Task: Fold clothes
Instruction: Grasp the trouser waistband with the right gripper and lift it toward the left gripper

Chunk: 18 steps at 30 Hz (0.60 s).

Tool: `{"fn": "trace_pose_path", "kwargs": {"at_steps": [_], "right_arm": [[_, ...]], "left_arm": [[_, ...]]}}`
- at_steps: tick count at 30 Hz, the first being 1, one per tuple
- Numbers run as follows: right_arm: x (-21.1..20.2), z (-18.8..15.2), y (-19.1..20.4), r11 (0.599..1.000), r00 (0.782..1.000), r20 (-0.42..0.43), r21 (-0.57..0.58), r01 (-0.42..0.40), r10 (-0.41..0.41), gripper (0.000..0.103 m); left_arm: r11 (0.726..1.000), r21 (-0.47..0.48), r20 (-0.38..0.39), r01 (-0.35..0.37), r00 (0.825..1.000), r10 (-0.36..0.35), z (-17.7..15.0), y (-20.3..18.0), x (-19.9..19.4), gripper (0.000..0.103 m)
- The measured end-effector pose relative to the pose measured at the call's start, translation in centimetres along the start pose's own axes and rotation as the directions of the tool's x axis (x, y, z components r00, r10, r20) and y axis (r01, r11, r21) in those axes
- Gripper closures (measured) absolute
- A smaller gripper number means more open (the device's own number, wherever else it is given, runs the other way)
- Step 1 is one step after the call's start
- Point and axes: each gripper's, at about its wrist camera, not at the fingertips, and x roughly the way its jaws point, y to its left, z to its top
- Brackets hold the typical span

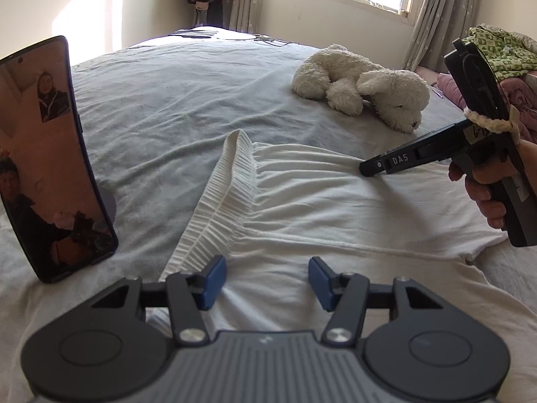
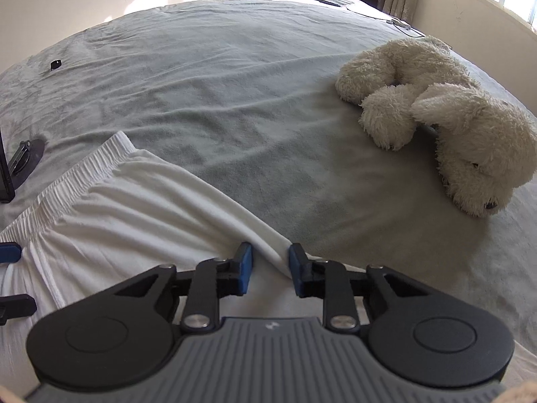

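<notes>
White trousers [image 1: 302,201] with a ribbed elastic waistband [image 1: 214,208] lie spread on the grey bed sheet [image 1: 161,100]. My left gripper [image 1: 268,280] hovers low over the cloth just right of the waistband; its blue pads stand apart with only flat cloth beneath them. My right gripper [image 2: 268,265] pinches a raised fold at the far edge of the trousers [image 2: 134,208]. In the left wrist view the right gripper [image 1: 369,168] shows from the side, its tip pressed into the cloth, with a hand [image 1: 483,184] on its handle.
A phone [image 1: 50,154] stands upright on a stand at the left, close to the waistband. A white plush dog [image 2: 436,107] lies at the right on the sheet. Patterned green clothes [image 1: 503,53] are piled far right. A small black object [image 2: 55,64] lies far left.
</notes>
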Motion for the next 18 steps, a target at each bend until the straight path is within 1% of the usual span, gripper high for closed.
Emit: {"fn": "trace_pose_path", "kwargs": {"at_steps": [3,6,14,18], "right_arm": [[-0.8,0.2,0.5,1.000,1.000,-0.004,0.001,0.021,-0.021,0.099],[-2.5,0.3,0.8,1.000,1.000,0.010,0.012,0.028,-0.028,0.099],[-8.7,0.5,2.7,0.999,0.998,0.049,0.024,0.026,-0.027,0.099],[-11.3,0.5,3.9,1.000,0.998,0.061,0.025,0.009,-0.010,0.099]], "left_arm": [[1.000,0.002,-0.002,0.002,1.000,-0.002,0.0,0.1,0.1,0.046],[1.000,0.003,-0.005,0.004,1.000,-0.004,0.0,0.2,0.1,0.046],[1.000,-0.017,-0.010,0.017,1.000,-0.017,0.2,0.7,0.2,0.047],[0.999,-0.030,-0.011,0.024,1.000,-0.024,0.2,1.0,0.2,0.049]]}}
